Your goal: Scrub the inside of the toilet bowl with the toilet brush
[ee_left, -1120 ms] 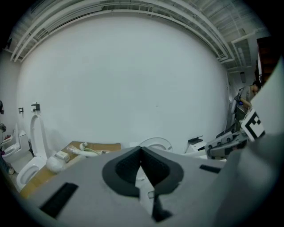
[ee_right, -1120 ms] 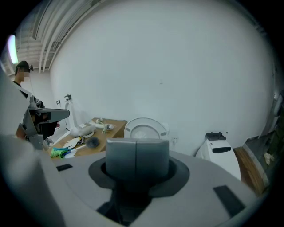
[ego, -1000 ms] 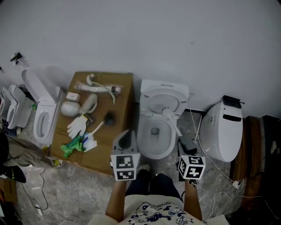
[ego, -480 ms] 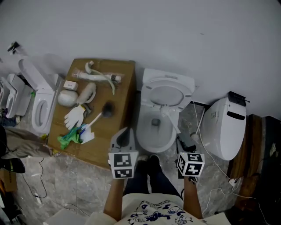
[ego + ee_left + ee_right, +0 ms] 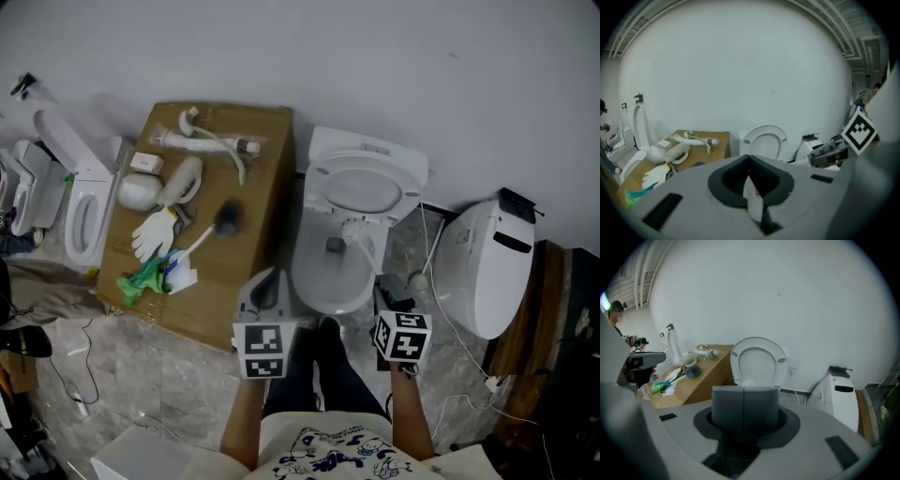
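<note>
Both grippers hang low in front of the person, at the near rim of the white ceramic toilet bowl (image 5: 302,281), whose lid stands raised. The left gripper (image 5: 749,161) has its jaws pressed together on nothing. The right gripper (image 5: 744,390) is likewise closed and empty.

The white-handled toilet brush with a dark bristle head (image 5: 223,221) lies flat on the brown cardboard box (image 5: 258,141), near its right edge and about midway along it. It is well apart from either gripper.

The main risk, I judge, is the pick-up. The handle is thin and lies flat, so jaws opened too late or closing off-centre could roll it or nudge it towards the box edge. Its far end rests by a white rubber glove (image 5: 155,232) and a green crumpled cloth (image 5: 141,278), which could be dragged along with it.

A white stick-like object (image 5: 361,239), possibly a second tool, lies across the bowl and could block the scrubbing stroke.
</note>
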{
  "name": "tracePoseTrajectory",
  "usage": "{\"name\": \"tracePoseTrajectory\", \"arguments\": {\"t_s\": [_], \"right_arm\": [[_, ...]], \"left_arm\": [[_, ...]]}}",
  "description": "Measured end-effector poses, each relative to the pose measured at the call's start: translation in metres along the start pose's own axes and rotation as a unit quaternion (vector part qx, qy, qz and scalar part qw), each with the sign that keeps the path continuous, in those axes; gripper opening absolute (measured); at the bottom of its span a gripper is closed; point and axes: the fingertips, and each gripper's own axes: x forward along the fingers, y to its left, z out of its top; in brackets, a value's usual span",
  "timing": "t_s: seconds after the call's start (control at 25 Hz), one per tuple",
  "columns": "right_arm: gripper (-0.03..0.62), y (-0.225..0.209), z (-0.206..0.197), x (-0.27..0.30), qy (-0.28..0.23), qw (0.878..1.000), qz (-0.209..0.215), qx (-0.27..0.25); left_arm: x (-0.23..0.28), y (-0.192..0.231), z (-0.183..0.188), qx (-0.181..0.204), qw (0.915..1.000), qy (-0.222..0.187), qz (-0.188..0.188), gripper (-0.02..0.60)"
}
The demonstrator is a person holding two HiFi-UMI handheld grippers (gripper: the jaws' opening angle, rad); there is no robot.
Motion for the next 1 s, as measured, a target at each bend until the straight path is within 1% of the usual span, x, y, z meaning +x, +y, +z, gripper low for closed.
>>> {"name": "tracePoseTrajectory", "arguments": {"t_s": [0.16,0.28,0.56,1.0], "right_arm": [[0.166,-0.003,-0.012,0.021,0.025,1.000,0.007,0.017],[0.166,-0.003,-0.017,0.035,0.034,0.999,0.017,0.015],[0.166,-0.008,-0.028,0.073,0.052,0.999,0.013,0.007],[0.166,-0.020,-0.062,0.138,0.105,0.994,0.010,0.006]], "left_arm": [[0.009,0.001,-0.010,-0.005,0.9999,0.012,0.004,0.002],[0.015,0.002,-0.018,-0.007,0.9997,0.021,0.004,0.002],[0.033,0.002,-0.043,-0.014,0.9987,0.048,0.005,0.002],[0.062,-0.003,-0.079,-0.024,0.9964,0.081,0.004,0.002]]}}
